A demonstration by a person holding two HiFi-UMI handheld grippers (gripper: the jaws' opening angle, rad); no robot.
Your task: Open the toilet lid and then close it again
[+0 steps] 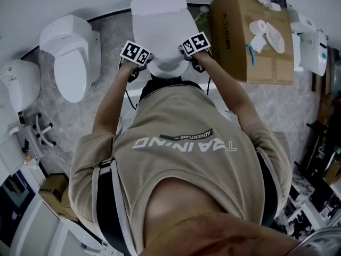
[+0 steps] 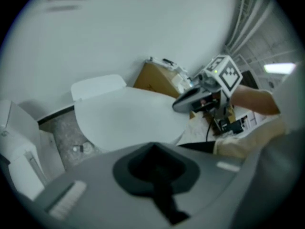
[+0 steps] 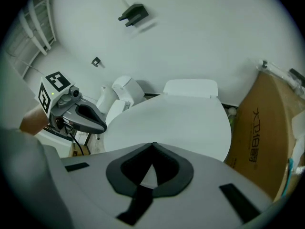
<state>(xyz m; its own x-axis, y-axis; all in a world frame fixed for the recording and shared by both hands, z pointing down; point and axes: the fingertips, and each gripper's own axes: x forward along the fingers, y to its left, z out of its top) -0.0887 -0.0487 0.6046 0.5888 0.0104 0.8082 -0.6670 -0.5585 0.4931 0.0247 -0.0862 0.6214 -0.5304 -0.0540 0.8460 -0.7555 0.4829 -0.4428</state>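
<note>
The white toilet lid (image 1: pixel 160 28) stands a little tilted up from the seat rim (image 1: pixel 168 68) at its front. I hold both grippers at the lid's front edge. My left gripper (image 1: pixel 137 68) is at the left corner, its jaws closed tip to tip (image 2: pixel 153 146) with nothing visibly between them. My right gripper (image 1: pixel 194 62) is at the right corner, its tips also meeting (image 3: pixel 152 144), with white lid showing behind them. Each gripper view shows the broad lid (image 2: pixel 128 118) (image 3: pixel 171 123) ahead and the other gripper beside it. Whether the tips touch the lid is hidden.
A second white toilet (image 1: pixel 72 57) stands to the left and a third fixture (image 1: pixel 18 84) at the far left. A large cardboard box (image 1: pixel 250 36) with small white items on top sits close on the right. Stone-patterned floor (image 1: pixel 106 57) lies between them.
</note>
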